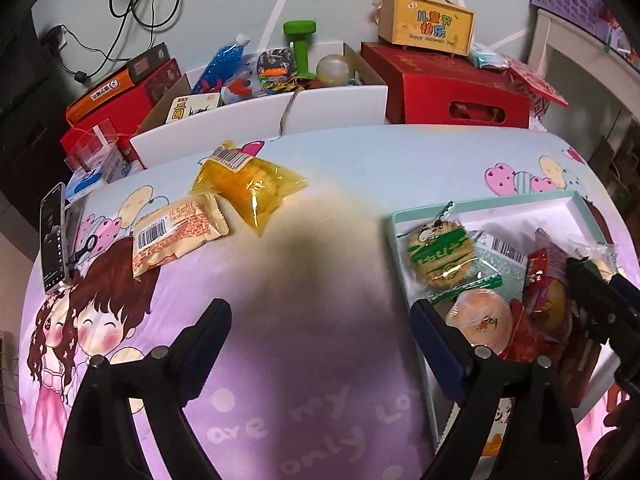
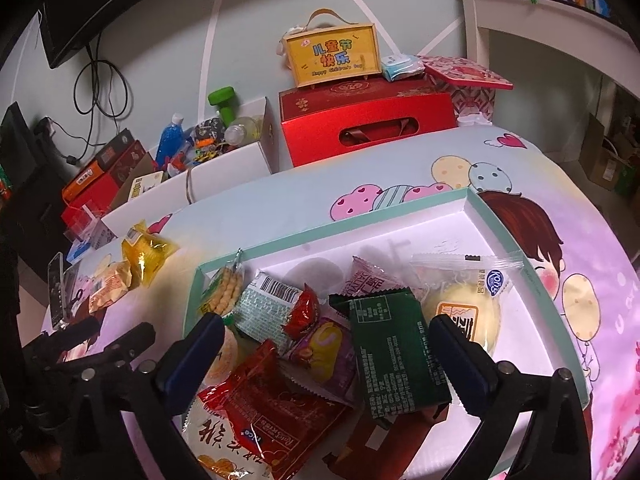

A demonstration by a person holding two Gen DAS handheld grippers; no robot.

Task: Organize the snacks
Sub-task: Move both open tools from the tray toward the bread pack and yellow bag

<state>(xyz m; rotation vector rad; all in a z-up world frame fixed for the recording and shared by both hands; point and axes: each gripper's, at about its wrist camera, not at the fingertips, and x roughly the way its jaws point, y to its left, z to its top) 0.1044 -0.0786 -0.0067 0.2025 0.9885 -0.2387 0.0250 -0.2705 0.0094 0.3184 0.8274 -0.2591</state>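
A mint-rimmed white tray (image 2: 400, 210) holds several snack packs, among them a dark green packet (image 2: 394, 350), a red packet (image 2: 276, 408) and a round cookie pack (image 1: 438, 258). The tray also shows at the right of the left wrist view (image 1: 480, 202). A yellow snack bag (image 1: 250, 182) and an orange-print bag (image 1: 176, 236) lie on the tablecloth left of the tray. My left gripper (image 1: 322, 346) is open and empty above the cloth. My right gripper (image 2: 326, 356) is open and empty just above the tray's snacks, the green packet between its fingers.
A phone (image 1: 53, 240) stands at the table's left edge. Behind the table are a white box of toys (image 1: 280, 88), red gift boxes (image 1: 452, 88) and a yellow carry case (image 1: 426, 24). The right gripper's body (image 1: 600, 304) shows at the right of the left wrist view.
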